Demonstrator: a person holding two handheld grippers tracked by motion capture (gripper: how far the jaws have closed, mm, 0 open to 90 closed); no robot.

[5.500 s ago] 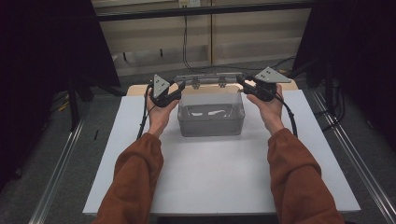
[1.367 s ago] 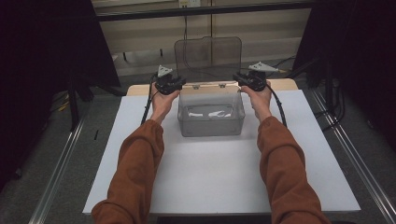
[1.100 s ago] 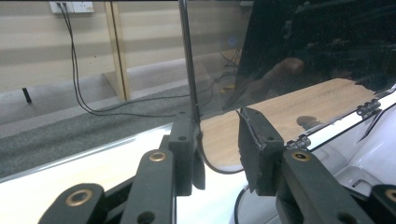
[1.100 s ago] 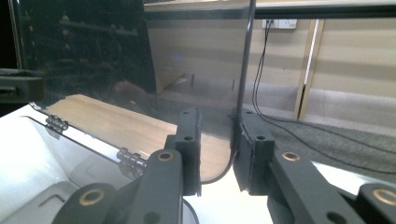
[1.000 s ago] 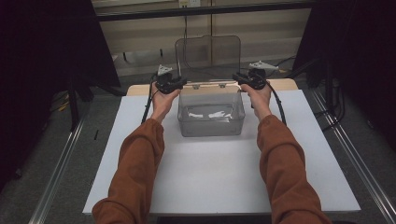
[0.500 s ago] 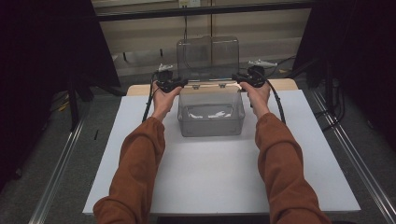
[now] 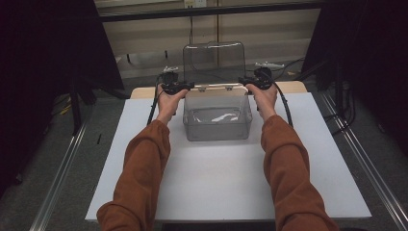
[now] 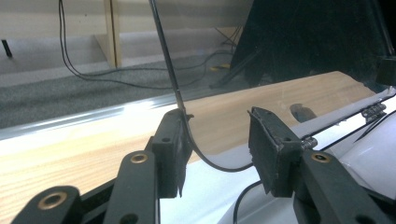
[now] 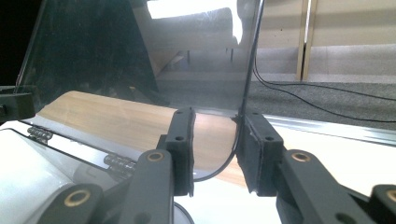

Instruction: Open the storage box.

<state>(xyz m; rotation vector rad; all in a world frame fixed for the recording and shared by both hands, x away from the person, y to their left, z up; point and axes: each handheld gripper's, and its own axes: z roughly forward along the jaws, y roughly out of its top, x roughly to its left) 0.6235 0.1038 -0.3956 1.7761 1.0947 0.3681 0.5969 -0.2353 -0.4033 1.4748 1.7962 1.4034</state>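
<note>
White-topped bench with one clear box on it

The bench (image 7: 226,187) has a white sheet covering most of its top, with a strip of bare light wood showing along the far edge. A clear plastic box (image 7: 217,120) sits directly on the white surface, toward the far side and about midway across, its hinged lid (image 7: 214,60) standing upright at the back.

This looks like a lab or recording bay rather than a home: a white board (image 7: 226,187) lies on a wooden table (image 8: 93,154), black curtains (image 7: 43,72) hang at both sides, loose cables (image 8: 84,70) trail over grey carpet (image 9: 327,100), and metal rails (image 7: 62,178) flank the table.
</note>
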